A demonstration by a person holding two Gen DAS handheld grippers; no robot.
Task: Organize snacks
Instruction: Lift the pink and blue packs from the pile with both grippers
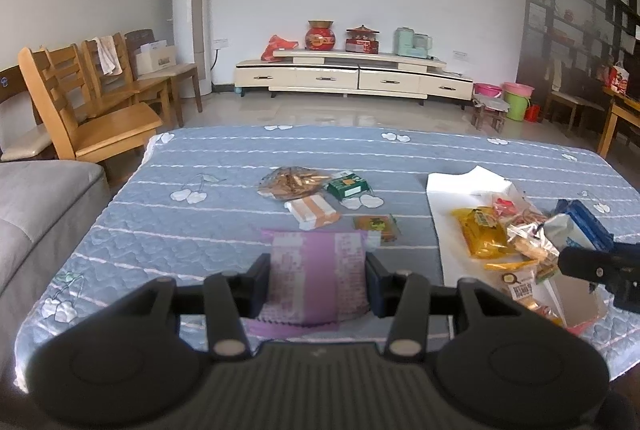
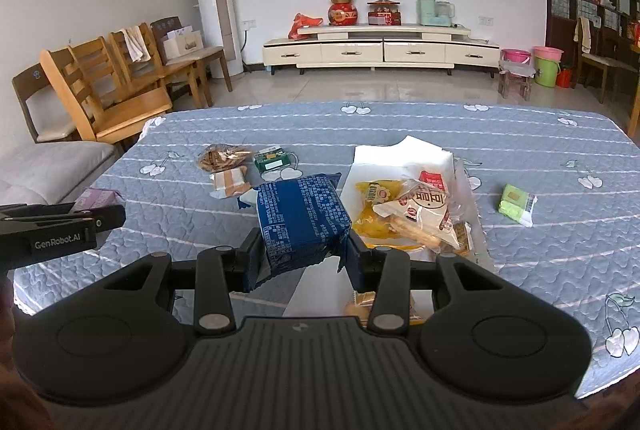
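Snack sorting, both grippers loaded. Left gripper [image 1: 318, 280] fingers pinch a purple packet [image 1: 316, 270]; right gripper [image 2: 302, 254] fingers pinch a dark blue packet [image 2: 302, 220], held above the surface [image 2: 540, 134] beside the white box [image 2: 404, 154] of mixed snacks. Risk, as a judgement: the blue packet is gripped near its lower end, so its slick wrapper may slip or tip. Counted on the quilted cloth: four loose snacks left of the box, one green packet [image 2: 516, 204] to its right.
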